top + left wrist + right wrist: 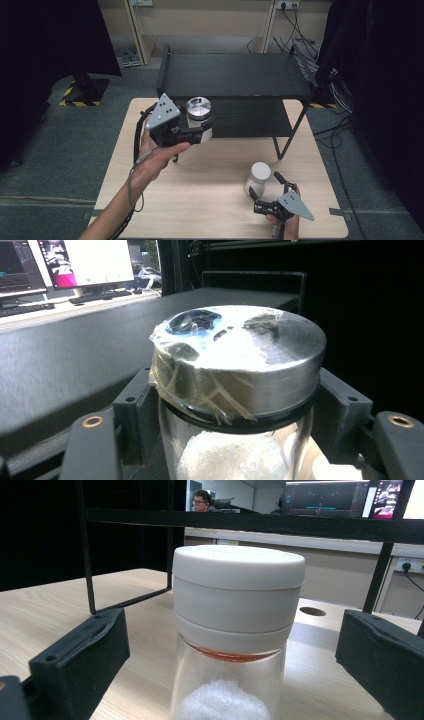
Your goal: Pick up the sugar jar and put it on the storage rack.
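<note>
Steel-lidded jar [239, 385] clamped in left claw [192, 131] – base cut off; right claw [265, 186] apart round white-lidded jar [239, 625].

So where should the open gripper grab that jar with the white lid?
Probably the clear glass body just under the white lid, coming in level from the person's side. The white-lidded jar stands upright on the table, already between the right gripper's open jaws.
</note>
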Available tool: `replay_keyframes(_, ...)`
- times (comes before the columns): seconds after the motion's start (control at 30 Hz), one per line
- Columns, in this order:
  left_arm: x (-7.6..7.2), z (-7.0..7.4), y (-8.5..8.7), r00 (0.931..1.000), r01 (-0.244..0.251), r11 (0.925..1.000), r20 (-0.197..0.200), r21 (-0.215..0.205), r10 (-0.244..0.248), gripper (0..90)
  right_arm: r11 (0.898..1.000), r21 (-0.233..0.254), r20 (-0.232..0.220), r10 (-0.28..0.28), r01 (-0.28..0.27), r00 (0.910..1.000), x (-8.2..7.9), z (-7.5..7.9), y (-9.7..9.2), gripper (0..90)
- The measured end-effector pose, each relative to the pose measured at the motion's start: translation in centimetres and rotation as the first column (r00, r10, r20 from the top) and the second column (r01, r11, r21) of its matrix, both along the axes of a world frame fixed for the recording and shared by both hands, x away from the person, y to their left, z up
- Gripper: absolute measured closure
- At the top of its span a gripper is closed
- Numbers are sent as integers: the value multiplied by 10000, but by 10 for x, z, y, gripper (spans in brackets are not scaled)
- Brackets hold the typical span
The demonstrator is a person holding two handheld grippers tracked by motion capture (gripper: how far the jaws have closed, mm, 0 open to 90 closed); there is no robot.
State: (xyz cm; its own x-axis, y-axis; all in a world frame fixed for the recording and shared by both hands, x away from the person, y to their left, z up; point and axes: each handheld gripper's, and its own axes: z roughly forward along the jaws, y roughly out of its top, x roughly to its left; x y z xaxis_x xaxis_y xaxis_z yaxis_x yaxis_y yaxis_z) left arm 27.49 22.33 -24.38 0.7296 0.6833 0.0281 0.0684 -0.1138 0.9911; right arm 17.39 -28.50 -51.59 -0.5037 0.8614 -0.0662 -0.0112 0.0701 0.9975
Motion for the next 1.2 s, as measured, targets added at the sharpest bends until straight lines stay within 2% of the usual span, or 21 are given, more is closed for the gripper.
replay_keyframes(0.4, 14, 43, -4, 9995, -319, 9994, -86, -156, 318, 313, 10000, 23, -12, 18, -18, 10000, 0, 0, 0, 8)
replay_keyframes(0.53, 21, 52, -8, 9974, -708, 9973, -133, -180, 705, 312, 10000, 37, 2, 44, -44, 10000, 0, 0, 0, 9)
replay_keyframes(0.6, 29, 56, -9, 9956, -914, 9951, -245, -371, 906, 313, 10000, 18, 1, 53, -53, 10000, 0, 0, 0, 9)
replay_keyframes(0.9, 46, 64, -19, 9863, -1619, 9863, -357, -316, 1608, 312, 10000, 60, -14, 64, -64, 10000, 0, 0, -1, 9)
replay_keyframes(1.1, 57, 67, -27, 9772, -2080, 9774, -511, -381, 2060, 312, 9999, 85, -11, 68, -68, 10000, 1, 0, -1, 8)
replay_keyframes(1.17, 60, 67, -31, 9751, -2189, 9752, -432, -340, 2174, 313, 9999, 93, -2, 76, -76, 10000, 1, 0, -1, 8)
replay_keyframes(1.2, 63, 69, -35, 9719, -2323, 9724, -439, -239, 2311, 313, 9999, 96, -13, 70, -70, 10000, 1, 0, -1, 8)
